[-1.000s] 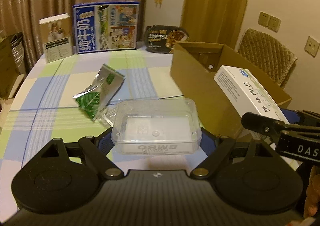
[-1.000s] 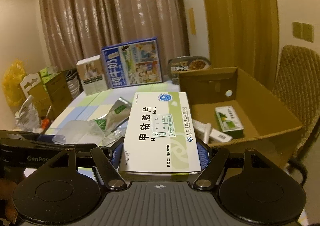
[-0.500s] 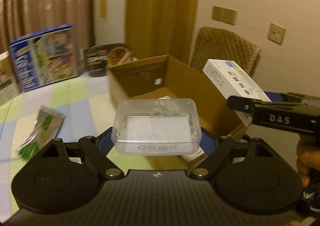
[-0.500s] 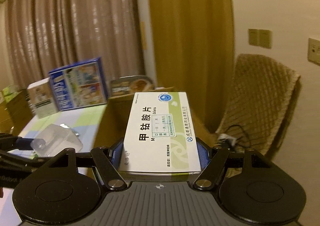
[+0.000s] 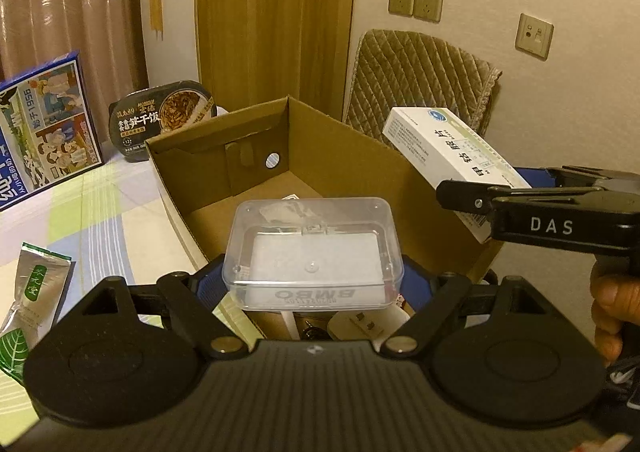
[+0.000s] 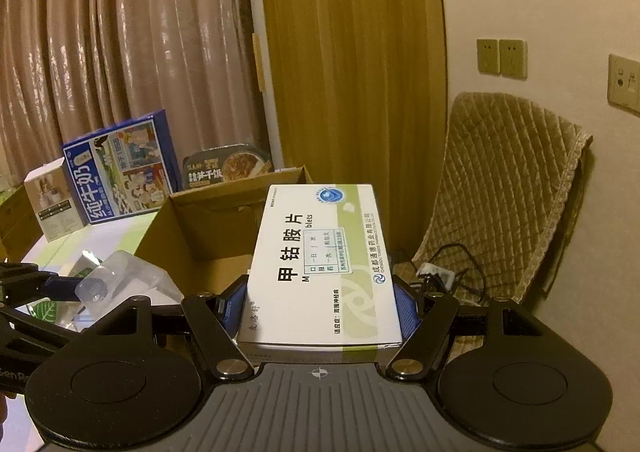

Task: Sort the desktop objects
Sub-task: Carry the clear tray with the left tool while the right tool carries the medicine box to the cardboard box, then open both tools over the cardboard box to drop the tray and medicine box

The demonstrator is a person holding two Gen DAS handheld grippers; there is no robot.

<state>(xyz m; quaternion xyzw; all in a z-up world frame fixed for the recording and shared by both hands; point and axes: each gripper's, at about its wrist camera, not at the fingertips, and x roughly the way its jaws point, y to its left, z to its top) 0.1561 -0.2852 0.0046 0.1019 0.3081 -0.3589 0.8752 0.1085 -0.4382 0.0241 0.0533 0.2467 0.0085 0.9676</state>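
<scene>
My left gripper (image 5: 314,280) is shut on a clear plastic box (image 5: 312,252), held over the near part of the open cardboard box (image 5: 344,156). My right gripper (image 6: 320,304) is shut on a white and green medicine box (image 6: 324,264), which the left wrist view shows as a medicine box (image 5: 448,156) above the carton's right wall. The cardboard box (image 6: 192,220) lies below and left in the right wrist view, where the clear plastic box (image 6: 128,280) shows too. Small items lie in the carton under the clear box, mostly hidden.
A green leaf sachet (image 5: 28,300) lies on the checked tablecloth (image 5: 100,220) at left. A blue milk carton box (image 5: 40,124) and a black meal bowl (image 5: 160,120) stand at the back. A quilted chair (image 5: 416,76) stands behind the carton. A hand (image 5: 612,300) holds the right gripper.
Both grippers swung right with their loads. The clear box went from above the tablecloth to over the carton; the medicine box rose above the carton's right wall.
</scene>
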